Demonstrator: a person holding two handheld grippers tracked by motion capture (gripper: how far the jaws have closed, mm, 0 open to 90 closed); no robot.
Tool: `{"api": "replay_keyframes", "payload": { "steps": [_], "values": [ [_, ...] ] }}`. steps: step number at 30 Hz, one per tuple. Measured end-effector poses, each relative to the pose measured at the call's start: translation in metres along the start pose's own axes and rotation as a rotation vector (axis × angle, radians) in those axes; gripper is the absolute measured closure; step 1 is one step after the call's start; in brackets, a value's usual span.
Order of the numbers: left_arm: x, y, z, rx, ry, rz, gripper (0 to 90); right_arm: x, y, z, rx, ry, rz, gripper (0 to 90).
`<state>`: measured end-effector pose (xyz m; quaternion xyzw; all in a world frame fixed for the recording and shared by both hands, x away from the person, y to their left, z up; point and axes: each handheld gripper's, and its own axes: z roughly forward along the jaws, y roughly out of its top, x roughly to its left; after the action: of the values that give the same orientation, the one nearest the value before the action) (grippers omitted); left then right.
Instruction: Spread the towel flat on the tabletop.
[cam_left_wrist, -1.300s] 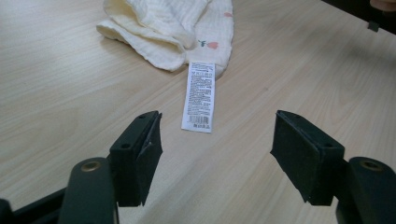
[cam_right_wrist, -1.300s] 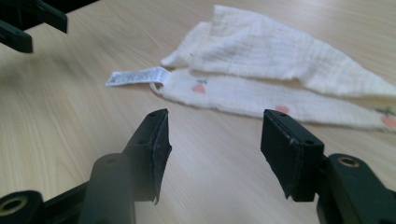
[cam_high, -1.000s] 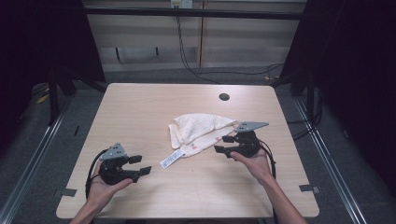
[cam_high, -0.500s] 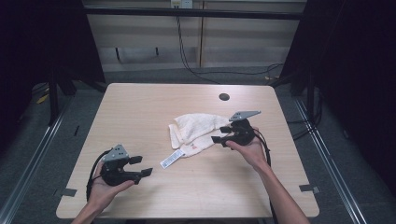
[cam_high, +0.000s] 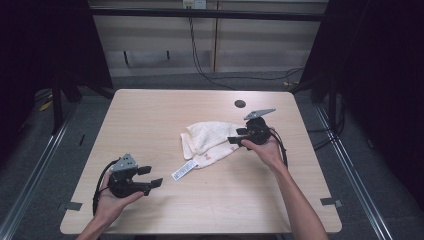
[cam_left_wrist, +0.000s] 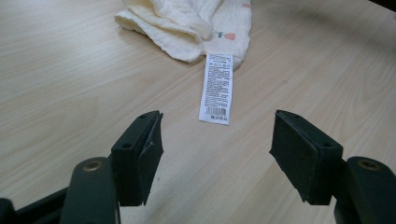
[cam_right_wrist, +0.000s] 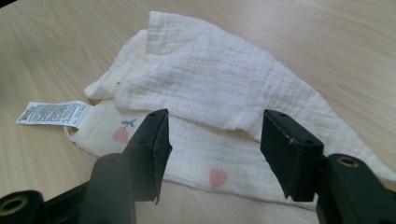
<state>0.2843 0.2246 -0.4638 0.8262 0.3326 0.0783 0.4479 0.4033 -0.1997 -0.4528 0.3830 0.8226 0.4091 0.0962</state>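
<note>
A cream muslin cloth (cam_high: 210, 141) with small pink prints lies crumpled at the table's middle, and its white care label (cam_high: 184, 170) sticks out toward the near left. My right gripper (cam_high: 236, 138) hovers at the cloth's right end. Its jaws have just closed a little but are still open, with the cloth (cam_right_wrist: 210, 79) lying below and ahead of them and no pad pressing on it. My left gripper (cam_high: 151, 177) rests near the front left, pointing at the label (cam_left_wrist: 217, 86). Its jaws have just been opening and stand open with nothing between them.
The wooden table (cam_high: 150, 115) has a dark round spot (cam_high: 240, 104) near its far edge. Black cables (cam_high: 200, 60) run over the floor behind it, and metal rails (cam_high: 30, 175) line both sides.
The right gripper has moved away from the person and to the left, onto the cloth's right end. The left gripper has stayed put, and the cloth has not shifted.
</note>
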Motion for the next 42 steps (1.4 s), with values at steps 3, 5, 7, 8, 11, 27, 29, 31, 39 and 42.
{"api": "replay_keyframes", "payload": {
  "steps": [3,5,7,8,11,27,29,31,39,42],
  "values": [
    [0.0,0.0,0.0,0.001,0.001,0.0,33.3,-0.003,0.0,0.006,0.01,-0.008,-0.001,44.5],
    [0.0,0.0,0.0,0.0,0.002,-0.001,33.2,-0.006,-0.001,0.011,0.019,-0.011,0.005,45.4],
    [0.001,0.0,-0.001,-0.003,0.004,0.0,33.1,-0.01,-0.002,0.018,0.022,-0.025,0.012,45.4],
    [0.001,-0.001,-0.001,-0.007,0.001,-0.004,33.1,-0.011,-0.003,0.021,0.024,-0.031,0.013,45.4],
    [0.002,-0.001,-0.002,-0.006,0.002,-0.004,33.1,-0.012,-0.004,0.028,0.042,-0.043,0.012,44.9],
    [0.001,-0.003,-0.004,-0.005,-0.003,-0.001,32.6,-0.002,-0.023,0.058,0.058,-0.121,-0.051,49.2],
    [0.001,-0.003,-0.004,-0.004,0.002,-0.002,32.6,0.0,-0.022,0.056,0.076,-0.113,-0.057,59.9],
    [0.0,-0.003,-0.003,-0.004,0.002,-0.001,32.6,0.0,-0.021,0.056,0.08,-0.113,-0.065,65.0],
    [0.001,-0.003,0.0,0.007,0.002,0.006,32.7,-0.004,-0.025,0.052,0.067,-0.051,-0.028,87.0],
    [0.001,-0.002,-0.001,0.005,0.002,0.005,32.7,0.0,-0.026,0.051,0.079,-0.036,-0.04,87.4]
  ]
}}
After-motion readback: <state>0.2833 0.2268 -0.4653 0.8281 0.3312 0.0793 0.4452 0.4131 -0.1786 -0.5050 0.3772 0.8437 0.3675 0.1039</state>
